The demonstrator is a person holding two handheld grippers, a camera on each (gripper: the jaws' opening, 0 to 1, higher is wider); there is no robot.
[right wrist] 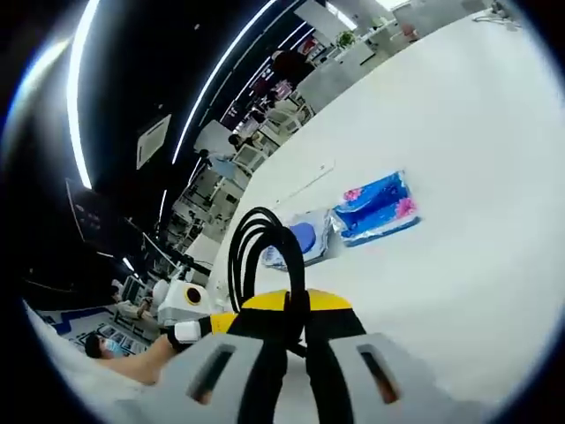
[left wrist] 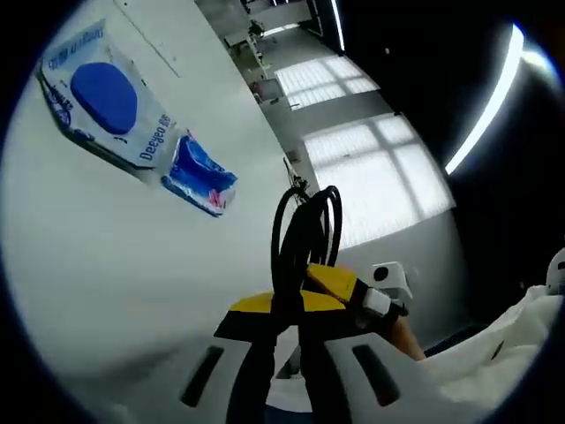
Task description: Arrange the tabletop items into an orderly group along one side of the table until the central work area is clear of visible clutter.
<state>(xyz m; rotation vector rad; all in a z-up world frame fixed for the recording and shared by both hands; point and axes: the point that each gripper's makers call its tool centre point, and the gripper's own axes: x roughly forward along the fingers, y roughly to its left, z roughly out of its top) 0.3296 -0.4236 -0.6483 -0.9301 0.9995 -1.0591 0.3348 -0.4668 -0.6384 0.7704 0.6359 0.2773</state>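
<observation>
A coil of black cable (left wrist: 305, 230) rises in loops from between my left gripper (left wrist: 287, 311), whose jaws are pressed together on it, with a yellow piece (left wrist: 265, 305) at the coil's base. In the right gripper view the same coil (right wrist: 256, 256) stands up from my right gripper (right wrist: 287, 314), also shut on it. Both grippers hold the coil above the white table (left wrist: 106, 265). On the table lie a white wipes pack with a blue oval lid (left wrist: 101, 97) (right wrist: 296, 238) and, beside it, a blue tissue packet (left wrist: 201, 175) (right wrist: 375, 208).
The right gripper (left wrist: 380, 296) and a hand show just right of the coil; the left gripper (right wrist: 185, 322) shows at lower left. A white sleeve (left wrist: 521, 336) is close by. Bare table (right wrist: 459, 115) stretches beyond the packs. Desks and windows lie past the table's edge.
</observation>
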